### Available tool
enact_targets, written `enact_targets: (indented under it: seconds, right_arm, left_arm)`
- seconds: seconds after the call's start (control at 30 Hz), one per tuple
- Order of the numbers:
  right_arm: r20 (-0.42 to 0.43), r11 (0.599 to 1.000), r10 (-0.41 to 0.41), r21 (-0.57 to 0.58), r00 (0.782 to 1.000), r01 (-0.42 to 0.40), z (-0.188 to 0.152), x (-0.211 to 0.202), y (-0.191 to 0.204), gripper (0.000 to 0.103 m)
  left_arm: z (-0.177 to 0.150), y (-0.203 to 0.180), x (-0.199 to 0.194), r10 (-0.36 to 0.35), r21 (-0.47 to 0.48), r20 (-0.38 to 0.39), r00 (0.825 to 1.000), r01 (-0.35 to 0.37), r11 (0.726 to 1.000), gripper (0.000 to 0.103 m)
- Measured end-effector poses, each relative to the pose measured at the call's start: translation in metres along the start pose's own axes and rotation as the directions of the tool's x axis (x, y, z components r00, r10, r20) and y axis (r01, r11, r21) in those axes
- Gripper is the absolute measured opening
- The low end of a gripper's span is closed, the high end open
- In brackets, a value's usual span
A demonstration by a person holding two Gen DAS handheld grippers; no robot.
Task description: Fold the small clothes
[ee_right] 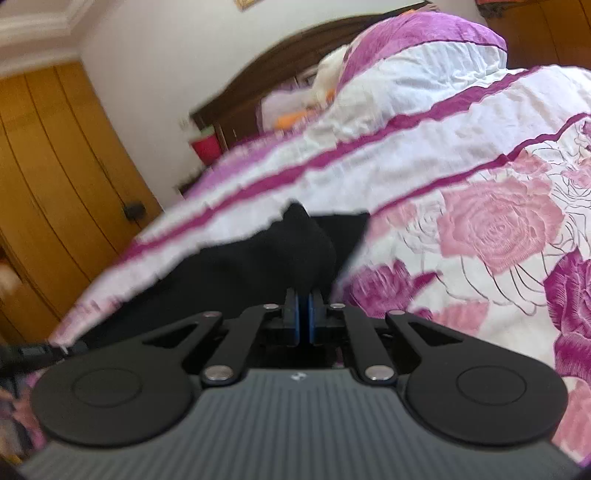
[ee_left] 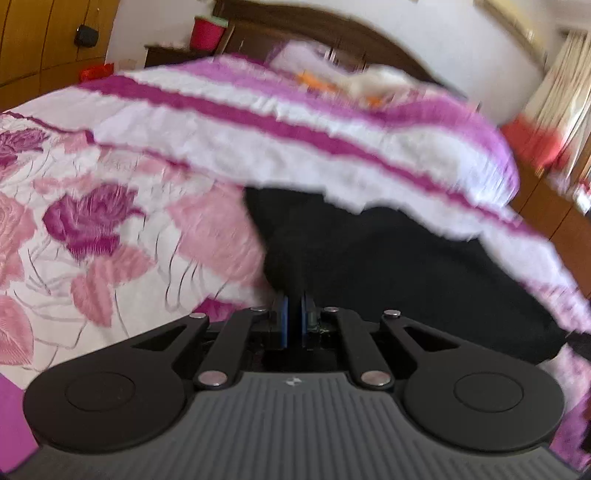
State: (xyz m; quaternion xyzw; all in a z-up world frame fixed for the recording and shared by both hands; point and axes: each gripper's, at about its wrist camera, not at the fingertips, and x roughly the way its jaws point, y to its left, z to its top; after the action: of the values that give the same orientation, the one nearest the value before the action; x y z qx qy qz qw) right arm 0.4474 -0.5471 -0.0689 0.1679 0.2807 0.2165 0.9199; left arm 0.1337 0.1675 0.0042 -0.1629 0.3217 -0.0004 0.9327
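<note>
A small black garment (ee_left: 388,258) lies on a floral bedspread (ee_left: 92,229). In the left wrist view my left gripper (ee_left: 293,295) is shut on the garment's left corner, and the cloth stretches away to the right. In the right wrist view my right gripper (ee_right: 303,295) is shut on another bunched corner of the same black garment (ee_right: 295,243), and the cloth runs off to the left. The fingertips of both grippers are hidden in the cloth. Both views are blurred.
A folded pink-and-white striped blanket (ee_left: 295,122) lies across the bed behind the garment, also in the right wrist view (ee_right: 406,122). A dark wooden headboard (ee_left: 332,33), a red bucket (ee_left: 205,33) and yellow wardrobe doors (ee_right: 55,166) stand beyond.
</note>
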Motion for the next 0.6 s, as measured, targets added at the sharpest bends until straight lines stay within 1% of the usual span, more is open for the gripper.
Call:
enact_targets:
  seconds: [0.07, 0.13, 0.17, 0.2, 0.23, 0.27, 0.3, 0.33, 0.4, 0.5, 0.6]
  right_arm:
    - [-0.041, 1.000, -0.026, -0.006, 0.999, 0.026, -0.005, 0.010, 0.000, 0.009]
    - [-0.049, 0.998, -0.055, -0.033, 0.997, 0.053, -0.005, 0.013, 0.005, 0.012]
    - [-0.047, 0.996, -0.066, -0.056, 0.997, 0.063, -0.003, 0.011, 0.008, 0.012]
    - [-0.039, 0.993, -0.085, -0.083, 0.996, 0.081, 0.000, 0.009, 0.013, 0.014]
    - [-0.025, 0.989, -0.104, -0.105, 0.994, 0.101, 0.004, 0.007, 0.017, 0.018]
    - [-0.002, 0.983, -0.126, -0.132, 0.992, 0.125, 0.007, 0.004, 0.022, 0.021]
    - [0.033, 0.975, -0.145, -0.166, 0.989, 0.148, 0.012, 0.001, 0.028, 0.028]
    - [0.065, 0.967, -0.156, -0.193, 0.986, 0.166, 0.016, -0.001, 0.032, 0.036]
    - [0.109, 0.954, -0.170, -0.231, 0.979, 0.191, 0.027, 0.000, 0.040, 0.045]
    - [0.122, 0.949, -0.164, -0.250, 0.979, 0.191, 0.046, 0.015, 0.045, 0.044]
    - [0.098, 0.959, -0.147, -0.231, 0.984, 0.166, 0.064, 0.043, 0.045, 0.044]
  left_arm:
    - [-0.004, -0.003, 0.007, 0.035, 0.023, -0.015, 0.999, -0.034, 0.999, 0.010]
    - [-0.004, -0.009, 0.005, 0.066, 0.063, -0.003, 0.998, -0.066, 0.996, 0.023]
    - [-0.002, -0.012, 0.001, 0.080, 0.088, 0.011, 0.997, -0.081, 0.993, 0.027]
    - [-0.001, -0.014, -0.002, 0.091, 0.106, 0.026, 0.996, -0.093, 0.990, 0.036]
    - [0.002, -0.016, -0.005, 0.102, 0.123, 0.046, 0.994, -0.107, 0.987, 0.045]
    - [0.005, -0.018, -0.007, 0.110, 0.136, 0.071, 0.991, -0.119, 0.984, 0.048]
    - [0.010, -0.020, -0.008, 0.112, 0.145, 0.092, 0.989, -0.124, 0.982, 0.052]
    - [0.014, -0.021, -0.008, 0.111, 0.150, 0.108, 0.988, -0.127, 0.980, 0.054]
    - [0.027, -0.024, -0.004, 0.105, 0.151, 0.122, 0.987, -0.123, 0.981, 0.055]
    - [0.048, -0.031, 0.017, 0.071, 0.161, 0.115, 0.991, -0.089, 0.983, 0.057]
    - [0.073, -0.035, 0.054, 0.051, 0.139, 0.061, 0.997, -0.059, 0.989, 0.057]
